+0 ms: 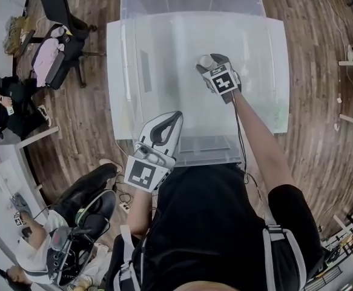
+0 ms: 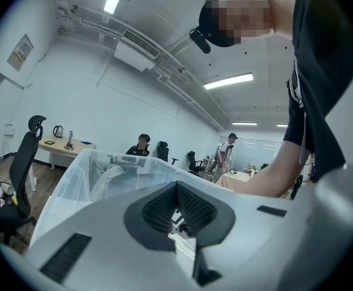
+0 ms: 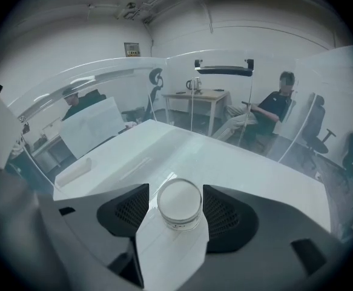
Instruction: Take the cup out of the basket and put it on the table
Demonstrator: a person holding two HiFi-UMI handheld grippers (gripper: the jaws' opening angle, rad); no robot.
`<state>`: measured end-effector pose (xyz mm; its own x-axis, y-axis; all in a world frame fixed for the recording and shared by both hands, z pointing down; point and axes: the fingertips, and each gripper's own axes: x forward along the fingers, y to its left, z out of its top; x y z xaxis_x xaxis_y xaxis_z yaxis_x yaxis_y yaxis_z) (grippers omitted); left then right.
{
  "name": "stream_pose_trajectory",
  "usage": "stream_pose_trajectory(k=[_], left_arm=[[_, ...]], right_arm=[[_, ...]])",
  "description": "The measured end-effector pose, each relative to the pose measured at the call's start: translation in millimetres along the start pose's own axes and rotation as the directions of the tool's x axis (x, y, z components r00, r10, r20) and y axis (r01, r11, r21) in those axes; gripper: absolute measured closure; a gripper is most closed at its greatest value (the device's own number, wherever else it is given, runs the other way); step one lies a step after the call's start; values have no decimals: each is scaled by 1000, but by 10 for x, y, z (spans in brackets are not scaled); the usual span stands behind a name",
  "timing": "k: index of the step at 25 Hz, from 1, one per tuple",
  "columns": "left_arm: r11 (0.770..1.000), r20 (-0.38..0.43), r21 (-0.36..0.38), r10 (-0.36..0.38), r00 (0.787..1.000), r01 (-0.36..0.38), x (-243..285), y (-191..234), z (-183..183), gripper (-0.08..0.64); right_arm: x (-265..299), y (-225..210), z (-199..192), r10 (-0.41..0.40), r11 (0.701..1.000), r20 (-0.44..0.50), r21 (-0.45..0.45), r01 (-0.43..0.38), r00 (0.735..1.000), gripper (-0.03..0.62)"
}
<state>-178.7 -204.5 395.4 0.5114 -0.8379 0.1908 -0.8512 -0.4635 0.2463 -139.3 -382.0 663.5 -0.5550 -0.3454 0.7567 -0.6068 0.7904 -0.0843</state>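
No text I can read from my remote seat. Right gripper view: a framed wall notice hangs far ahead and up-left of the jaws, print too small to make out. A faint mark on the near wall of the cup, which stands between those jaws, is also unreadable. Left gripper view: a pale wall poster sits high and far left of the jaws, lettering illegible. Head view: b/w square marker on the left gripper's cube, a second marker on the right's; patterns only, no letters or nos.
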Motion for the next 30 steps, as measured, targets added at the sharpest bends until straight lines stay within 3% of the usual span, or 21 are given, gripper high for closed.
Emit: stream_pose_trajectory(k=[4, 10, 21, 30], left_arm=[[1000, 50, -2, -14, 999, 14, 28, -10, 77, 541], [1000, -28, -1, 1, 1000, -1, 14, 9, -34, 541], [1000, -41, 11, 9, 999, -9, -19, -68, -56, 541], [1000, -22, 9, 5, 1000, -5, -79, -84, -17, 541]], right_arm=[[83, -7, -16, 10, 1000, -16, -9, -10, 1000, 327], [211, 34, -109, 22, 999, -56, -39, -24, 998, 327], [190, 30, -169, 11, 997, -64, -70, -16, 998, 328], [-80, 199, 354, 51, 996, 73, -70, -46, 996, 328]])
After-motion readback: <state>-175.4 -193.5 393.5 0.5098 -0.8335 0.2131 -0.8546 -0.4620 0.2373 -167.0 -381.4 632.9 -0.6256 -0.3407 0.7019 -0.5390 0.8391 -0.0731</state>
